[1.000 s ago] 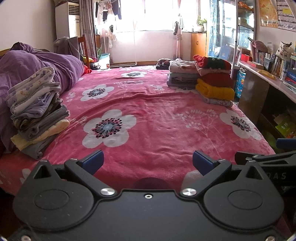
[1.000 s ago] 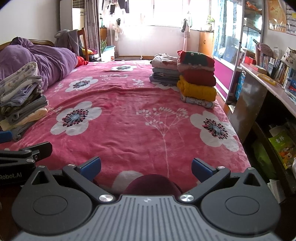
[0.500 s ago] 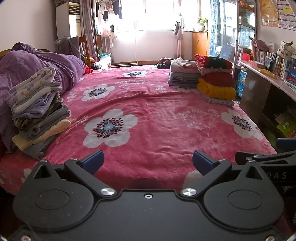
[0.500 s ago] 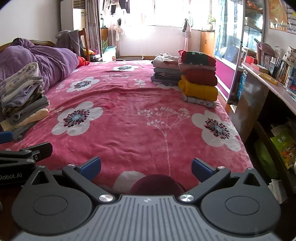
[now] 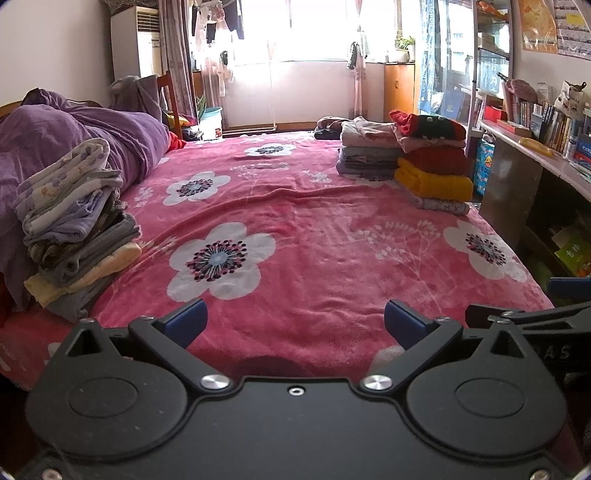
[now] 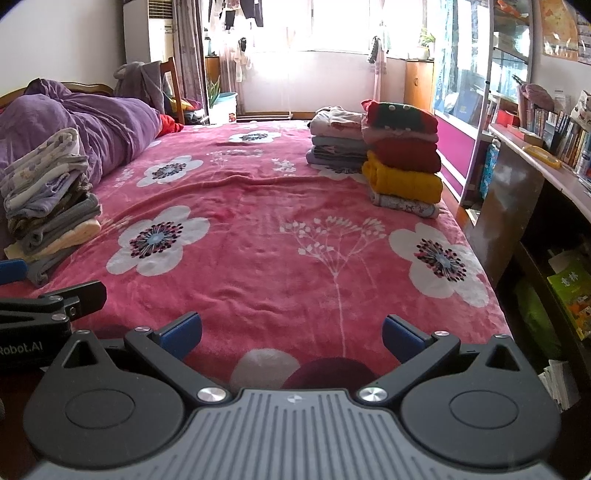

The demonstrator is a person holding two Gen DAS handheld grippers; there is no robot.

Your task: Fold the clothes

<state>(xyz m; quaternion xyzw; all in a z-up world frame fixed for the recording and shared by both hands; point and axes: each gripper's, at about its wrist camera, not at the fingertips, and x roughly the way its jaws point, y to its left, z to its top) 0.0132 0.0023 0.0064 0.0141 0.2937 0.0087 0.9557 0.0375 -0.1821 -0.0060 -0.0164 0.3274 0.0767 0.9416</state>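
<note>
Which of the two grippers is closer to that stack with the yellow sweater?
The right gripper. The stack with the yellow sweater sits ahead of it, slightly right. The left gripper is further left, with that stack far off to its right; the grey and lilac pile is on its side.

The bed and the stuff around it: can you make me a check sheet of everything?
Surface: pink flowered fleece blanket, middle bare, slightly wrinkled.
Job's things: leaning stack of folded grey, lilac and cream clothes on the left; stack of folded red, yellow and green knitwear on the right, with a stack of folded pale clothes behind it.
Clutter: crumpled purple quilt at the left.
Grippers: left gripper and right gripper both open, empty.
Cables: nothing seen.
Surroundings: bookshelf desk at the right, bright window, white air conditioner.
</note>
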